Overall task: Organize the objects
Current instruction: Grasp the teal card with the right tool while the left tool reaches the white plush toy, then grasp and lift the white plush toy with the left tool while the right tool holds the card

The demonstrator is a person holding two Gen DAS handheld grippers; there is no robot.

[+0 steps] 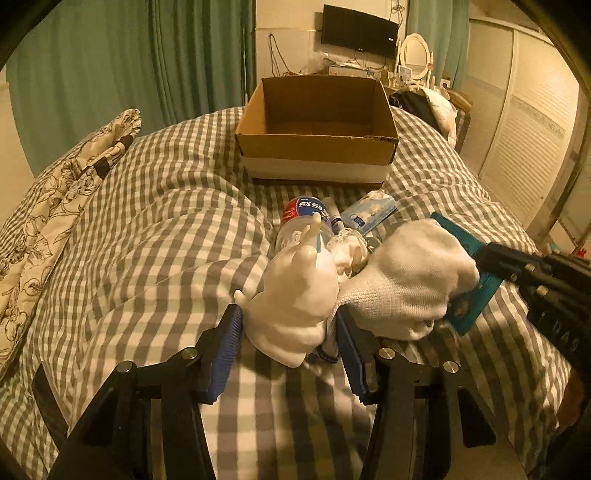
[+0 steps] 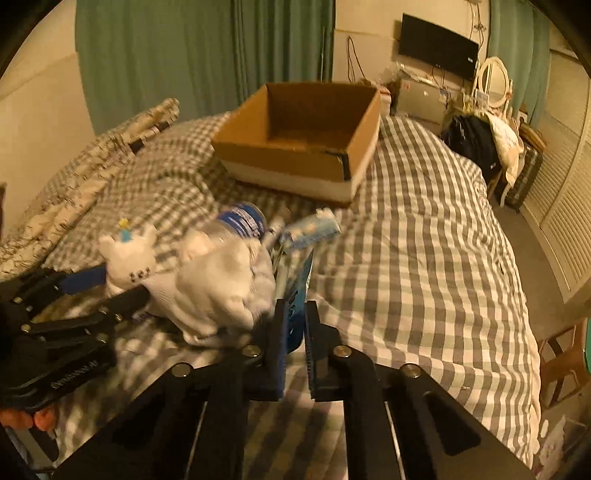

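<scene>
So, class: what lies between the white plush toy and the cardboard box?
The plastic bottle lies between toy and box, seen in the left wrist view.

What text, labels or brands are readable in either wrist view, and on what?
None reads cleanly.
Water bottle: white characters on the red and blue label, too blurred.
Tissue pack: small print, too blurred.
Teal flat pack in the right gripper: print illegible.
Left gripper body: embossed lettering, too blurred.
Wall screen: small white mark at its lower corner, too small.
</scene>
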